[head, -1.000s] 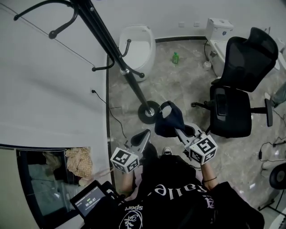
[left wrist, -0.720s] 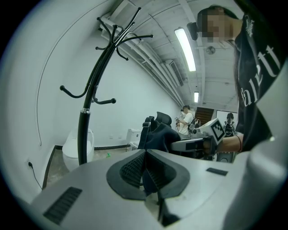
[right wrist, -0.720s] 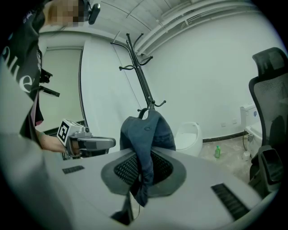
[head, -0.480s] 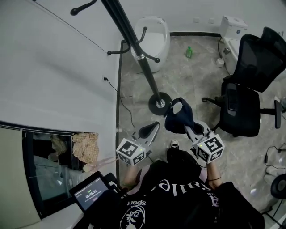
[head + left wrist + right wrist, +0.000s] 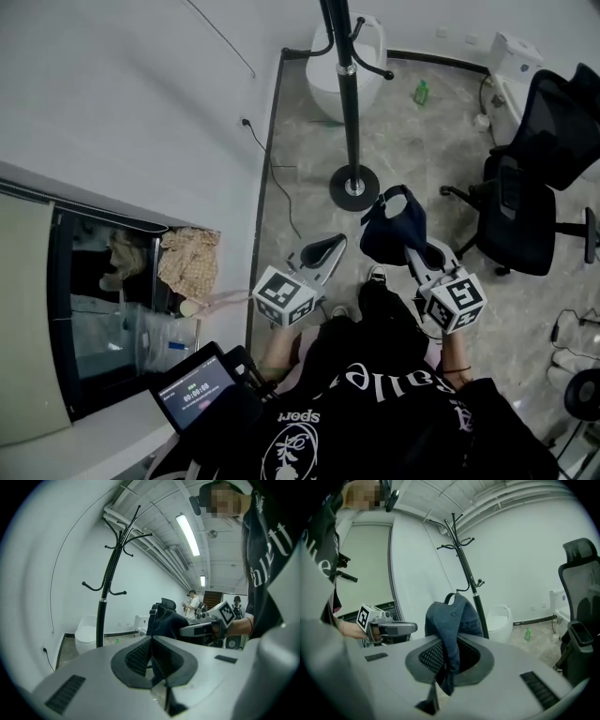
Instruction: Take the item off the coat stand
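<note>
In the head view the black coat stand [image 5: 349, 94] rises from its round base [image 5: 354, 187] on the floor ahead, its hooks bare. Below the base hangs a dark blue cap [image 5: 394, 230], with my right gripper [image 5: 412, 251] shut on it. The right gripper view shows the cap [image 5: 452, 620] pinched between the pads and draped over them, with the stand [image 5: 464, 569] behind it. My left gripper [image 5: 326, 251] is level with the right one, to its left, and shut on nothing. In its own view the pads [image 5: 140, 654] meet, and the cap [image 5: 166, 623] hangs off to the right.
A black office chair [image 5: 534, 187] stands at the right. A white toilet-shaped bin [image 5: 347, 66] and a green bottle [image 5: 422, 91] sit beyond the stand. A white wall [image 5: 141, 94] runs along the left, with a crumpled cloth [image 5: 187, 262] and a tablet [image 5: 197, 394] nearer me.
The head view has swung, so the stand now appears upright at top centre. The cap stays in the right gripper, a little farther from the base. Both grippers keep their states.
</note>
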